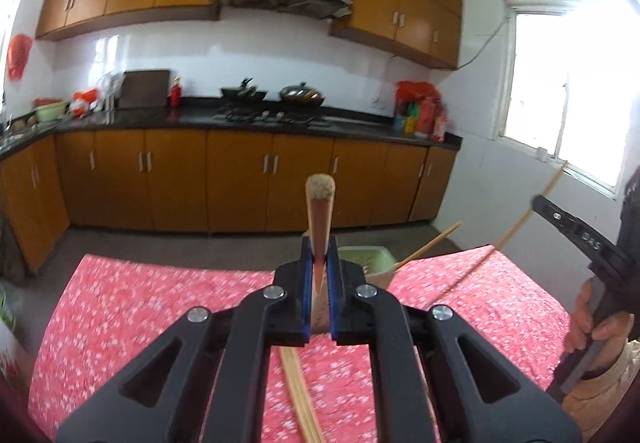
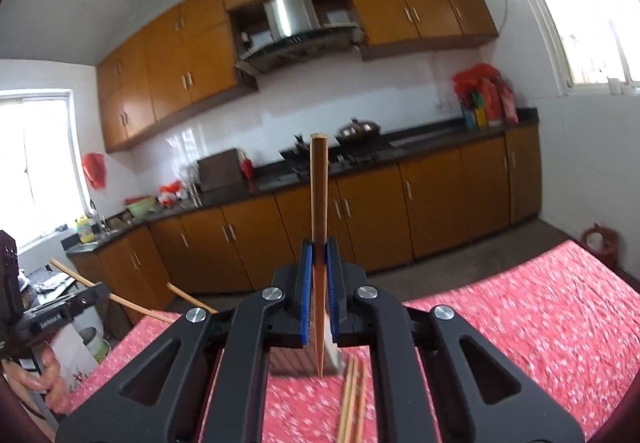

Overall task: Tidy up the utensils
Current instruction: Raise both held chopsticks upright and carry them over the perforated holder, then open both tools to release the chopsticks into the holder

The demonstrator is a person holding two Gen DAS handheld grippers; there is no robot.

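My left gripper [image 1: 320, 243] is shut on a wooden chopstick [image 1: 319, 211] that points up and away, above the red floral tablecloth [image 1: 160, 303]. Several loose chopsticks [image 1: 300, 399] lie on the cloth beneath it. A pale green container [image 1: 370, 259] stands just behind, with a chopstick [image 1: 432, 243] sticking out of it. My right gripper [image 2: 319, 247] is shut on another chopstick [image 2: 319, 195], also raised. More chopsticks [image 2: 352, 403] lie under it. Each view shows the other gripper at its edge, the right one [image 1: 568, 221] and the left one [image 2: 60, 309], both held by a hand.
The table edge [image 1: 180, 263] faces orange kitchen cabinets [image 1: 240, 179] across a grey floor. A dark counter [image 1: 340, 123] carries a stove with pans. A window [image 1: 572, 91] is on the right. A white bin [image 2: 92, 339] stands on the floor left of the table.
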